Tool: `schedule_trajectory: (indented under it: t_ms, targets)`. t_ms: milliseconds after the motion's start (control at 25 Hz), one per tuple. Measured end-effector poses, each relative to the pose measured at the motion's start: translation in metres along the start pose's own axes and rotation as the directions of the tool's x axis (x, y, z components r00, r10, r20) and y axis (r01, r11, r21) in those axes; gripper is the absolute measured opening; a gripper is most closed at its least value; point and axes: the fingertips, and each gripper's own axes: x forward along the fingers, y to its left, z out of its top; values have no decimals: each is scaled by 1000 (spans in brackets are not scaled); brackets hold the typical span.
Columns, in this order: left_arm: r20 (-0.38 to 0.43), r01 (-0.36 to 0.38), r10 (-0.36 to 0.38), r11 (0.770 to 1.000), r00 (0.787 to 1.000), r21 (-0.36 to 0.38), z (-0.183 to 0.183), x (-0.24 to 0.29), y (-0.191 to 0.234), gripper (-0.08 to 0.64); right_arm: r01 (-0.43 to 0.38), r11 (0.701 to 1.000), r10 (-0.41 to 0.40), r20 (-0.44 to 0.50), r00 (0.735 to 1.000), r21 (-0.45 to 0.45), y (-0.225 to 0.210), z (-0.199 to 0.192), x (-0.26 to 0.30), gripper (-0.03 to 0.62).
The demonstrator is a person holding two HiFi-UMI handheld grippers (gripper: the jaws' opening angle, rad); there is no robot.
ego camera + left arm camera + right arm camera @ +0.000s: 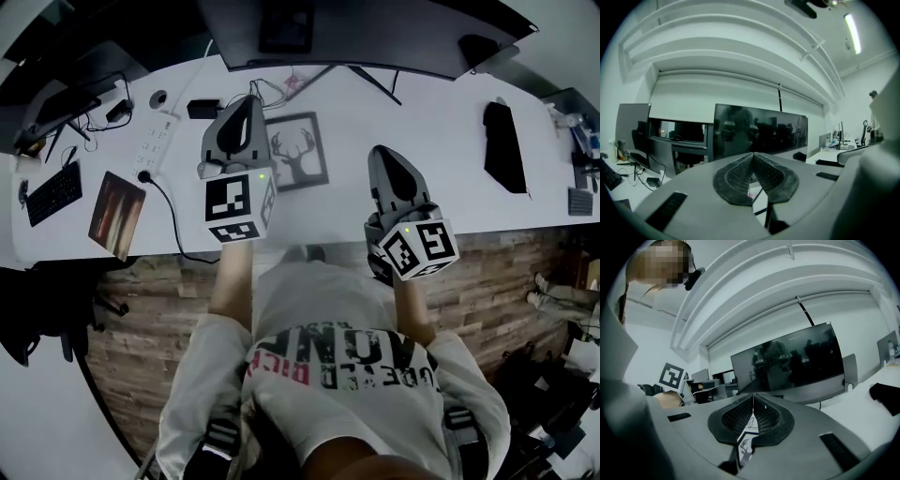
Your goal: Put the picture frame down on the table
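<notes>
The deer picture frame (298, 150) lies flat on the white worktop (422, 103); left hand-held gripper (250, 103) and right hand-held gripper (385, 153) hang above, both clenched empty.

The picture frame (298, 150) is laid flat on the table (441, 112), before the monitor (356, 33). To its left a power strip (155, 141) is placed, and further left a keyboard (53, 194). Between them, nearer the table's front edge, a flat panel (116, 214) is found.
</notes>
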Motion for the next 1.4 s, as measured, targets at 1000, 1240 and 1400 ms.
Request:
schedule_trajectory:
  t_ms: [1000, 1240, 1400]
  targets:
    - [177, -141, 129, 988, 976, 59, 61, -151, -36, 3, -69, 996, 77, 160, 984, -55, 17, 63, -84, 2]
    - [158, -148, 145, 989, 977, 7, 50, -168, -31, 3, -73, 994, 85, 165, 983, -79, 29, 74, -87, 2]
    - [137, -145, 146, 989, 980, -17, 42, -176, -30, 3, -108, 990, 122, 161, 979, -92, 47, 77, -83, 2]
